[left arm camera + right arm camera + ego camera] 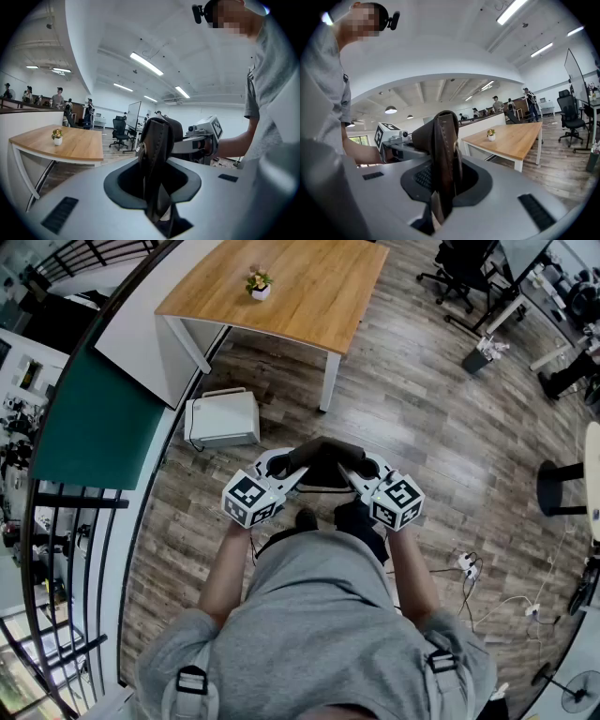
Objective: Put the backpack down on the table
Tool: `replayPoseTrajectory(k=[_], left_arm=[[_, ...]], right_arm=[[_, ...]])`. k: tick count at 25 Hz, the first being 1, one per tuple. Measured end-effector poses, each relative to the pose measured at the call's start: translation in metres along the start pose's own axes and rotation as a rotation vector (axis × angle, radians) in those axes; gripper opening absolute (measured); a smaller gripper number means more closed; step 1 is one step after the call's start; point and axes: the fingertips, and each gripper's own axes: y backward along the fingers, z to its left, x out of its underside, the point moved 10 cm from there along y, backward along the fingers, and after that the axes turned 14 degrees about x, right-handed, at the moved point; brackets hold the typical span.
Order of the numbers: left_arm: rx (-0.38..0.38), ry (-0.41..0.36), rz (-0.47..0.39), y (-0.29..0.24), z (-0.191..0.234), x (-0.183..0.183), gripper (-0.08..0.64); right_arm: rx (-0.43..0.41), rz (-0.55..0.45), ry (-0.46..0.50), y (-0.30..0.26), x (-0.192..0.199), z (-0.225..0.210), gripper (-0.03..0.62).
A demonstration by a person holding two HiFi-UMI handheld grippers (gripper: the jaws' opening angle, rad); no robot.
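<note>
Backpack [323, 463]: dark leather pinched in narrow jaws of left gripper [281, 465] and right gripper [362, 468], above floor [422, 399]; surface [319, 306] well apart ahead, bearing potted plant [260, 284].

Kind of place: open-plan office, large and shared.
Floor: wood-look planks [422, 399] throughout.
Furniture: wooden table [281, 287] on white legs, with a small potted plant [259, 283] on top; black swivel chairs [459, 273] at desks beyond.
Ceiling: high and white, with long strip lights [146, 63].
Work gear: standing whiteboard [134, 115]; power strip [466, 563] with loose cables on the floor.
People [58, 97]: several standing behind a low white wall, far off and small.
Edge: curved white parapet and black railing [56, 549], perhaps a mezzanine, though the wide lens bends the view there.
</note>
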Motion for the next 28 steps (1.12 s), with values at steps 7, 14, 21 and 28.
replayPoseTrajectory(k=[7, 14, 21, 28], left_arm=[[0.0, -0.004, 0.009, 0.004, -0.006, 0.005, 0.1], [0.001, -0.021, 0.022, 0.002, -0.009, 0.006, 0.103], [-0.004, -0.031, 0.02, 0.003, -0.012, 0.004, 0.103], [-0.005, -0.031, 0.034, -0.005, -0.015, 0.007, 0.103]], right_arm=[[0.007, -0.002, 0.001, 0.004, 0.006, 0.007, 0.051], [0.013, -0.006, 0.0, 0.007, 0.01, 0.007, 0.051], [0.02, -0.022, 0.006, 0.01, 0.009, 0.009, 0.058], [0.018, -0.017, 0.009, 0.014, 0.014, 0.002, 0.058]])
